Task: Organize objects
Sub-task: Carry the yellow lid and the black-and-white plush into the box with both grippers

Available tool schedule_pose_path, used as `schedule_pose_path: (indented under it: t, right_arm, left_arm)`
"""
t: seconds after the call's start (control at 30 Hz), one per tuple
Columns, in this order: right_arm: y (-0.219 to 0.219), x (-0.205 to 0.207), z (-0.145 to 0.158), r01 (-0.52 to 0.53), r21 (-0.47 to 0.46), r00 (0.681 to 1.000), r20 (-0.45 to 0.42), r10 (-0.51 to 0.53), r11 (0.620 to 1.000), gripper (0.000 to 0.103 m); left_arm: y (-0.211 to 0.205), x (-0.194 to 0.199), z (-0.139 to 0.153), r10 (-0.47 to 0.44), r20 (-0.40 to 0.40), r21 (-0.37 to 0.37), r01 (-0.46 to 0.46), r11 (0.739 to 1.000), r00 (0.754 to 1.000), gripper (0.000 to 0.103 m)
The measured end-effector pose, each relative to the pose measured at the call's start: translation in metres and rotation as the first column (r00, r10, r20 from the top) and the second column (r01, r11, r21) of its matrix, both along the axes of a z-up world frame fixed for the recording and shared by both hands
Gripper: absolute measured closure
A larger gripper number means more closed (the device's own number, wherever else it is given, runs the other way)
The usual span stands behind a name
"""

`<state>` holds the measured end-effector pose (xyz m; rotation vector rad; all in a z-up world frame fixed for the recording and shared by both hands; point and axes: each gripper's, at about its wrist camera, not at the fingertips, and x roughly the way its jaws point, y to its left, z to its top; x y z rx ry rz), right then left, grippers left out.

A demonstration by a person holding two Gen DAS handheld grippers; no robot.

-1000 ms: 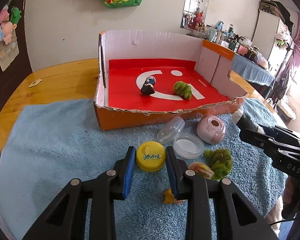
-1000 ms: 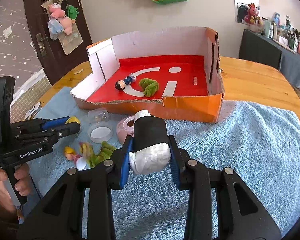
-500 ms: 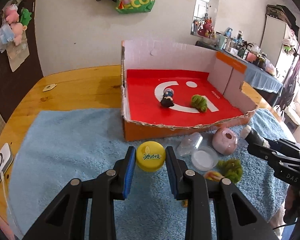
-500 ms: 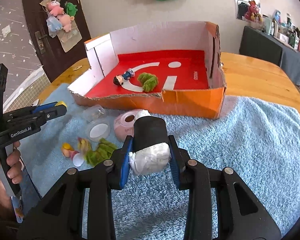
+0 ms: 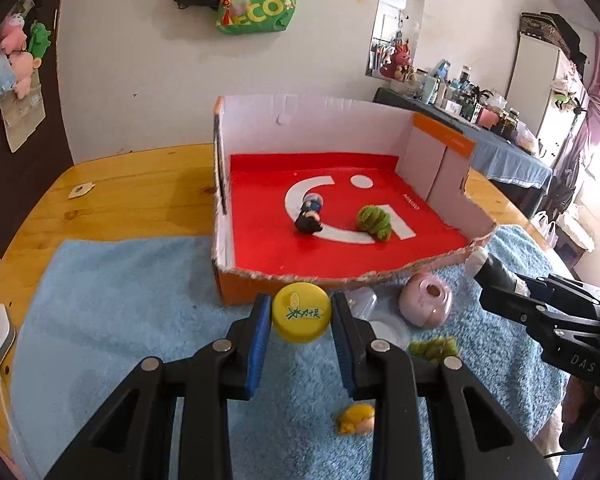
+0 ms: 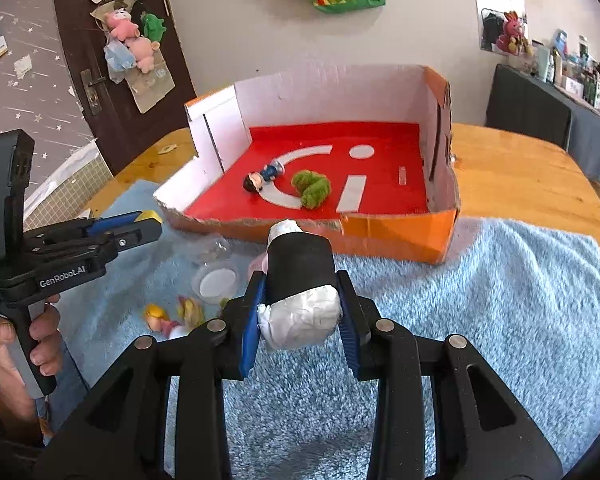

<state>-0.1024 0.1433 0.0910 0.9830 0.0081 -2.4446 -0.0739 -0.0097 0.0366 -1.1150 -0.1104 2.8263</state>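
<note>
Left wrist view: looks along the left gripper [image 5: 301, 314] toward an open cardboard box on a table.
Left gripper: its two blue-padded fingers are closed narrowly on a yellow bottle cap [image 5: 301, 313], held in the air just in front of the box's near wall.
Yellow cap: round, with a small lemon picture and dark writing on its top face.
Right wrist view: looks along the right gripper [image 6: 301, 305] toward the same box from the other side.
Right gripper: closed narrowly on a black cylinder with white ends [image 6: 300, 284], which points away from the camera toward the box.
Cardboard box [image 5: 380, 278]: orange outside, white walls, red floor with white shapes; its near wall is low and torn along the top edge.
Inside the box: a small doll figure with dark hair [image 5: 309, 217] lies beside a fuzzy green toy [image 5: 374, 222], the two near each other but apart.
Blue towel [image 5: 120, 304]: covers the near part of the wooden table [image 5: 140, 196]; the box's front edge rests on it.
Loose things on the towel: a pink rounded pot with a hole on top [image 5: 425, 305], a clear round lid [image 6: 215, 282], a second green fuzzy piece [image 5: 434, 349] and a small yellow toy [image 5: 356, 420].
Person: a hand [image 6: 18, 344] grips the left gripper's handle at the left edge of the right wrist view.
</note>
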Motion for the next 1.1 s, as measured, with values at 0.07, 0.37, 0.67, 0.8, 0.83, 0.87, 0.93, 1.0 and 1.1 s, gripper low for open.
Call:
schedule_pose_path:
  t: [0.07,0.37,0.67,0.8,0.83,0.87,0.93,1.0,1.1]
  right_arm:
    - [-0.001,-0.001,0.003,-0.001,0.001,1.0,-0.008,0.002,1.0,0.071]
    - [-0.006,-0.01,0.014,-0.015,-0.001,1.0,-0.027,0.015,1.0,0.071]
    - [-0.009,-0.023,0.024,-0.024,0.0,0.999,-0.047,0.024,1.0,0.071]
    - [-0.012,-0.031,0.03,-0.029,0.006,0.998,-0.06,0.029,1.0,0.071]
    - [-0.013,-0.032,0.031,-0.03,0.007,0.998,-0.063,0.03,1.0,0.071]
    - [-0.014,-0.034,0.032,-0.031,0.009,0.997,-0.065,0.031,0.999,0.071]
    - [-0.014,-0.037,0.033,-0.03,0.01,0.997,-0.067,0.031,0.999,0.071]
    - [-0.015,-0.039,0.033,-0.031,0.01,0.997,-0.066,0.031,0.999,0.071]
    - [-0.016,-0.044,0.033,-0.032,0.008,0.998,-0.058,0.032,0.999,0.071]
  left_arm:
    - [0.002,-0.003,0.002,-0.007,-0.002,0.003,0.007,1.0,1.0,0.071]
    - [0.011,-0.019,0.011,-0.038,-0.009,0.013,0.038,0.999,0.999,0.071]
    - [0.016,-0.037,0.018,-0.057,-0.005,0.035,0.058,0.998,0.998,0.071]
    - [0.018,-0.046,0.024,-0.065,-0.015,0.035,0.066,0.997,0.998,0.071]
    - [0.02,-0.047,0.025,-0.067,-0.017,0.034,0.067,0.997,0.998,0.071]
    - [0.02,-0.049,0.026,-0.069,-0.019,0.033,0.07,0.997,0.997,0.071]
    - [0.022,-0.052,0.028,-0.073,-0.023,0.032,0.074,0.997,0.997,0.071]
    - [0.024,-0.056,0.029,-0.075,-0.024,0.03,0.076,0.997,0.997,0.071]
    - [0.025,-0.061,0.029,-0.079,-0.021,0.03,0.08,0.996,0.997,0.071]
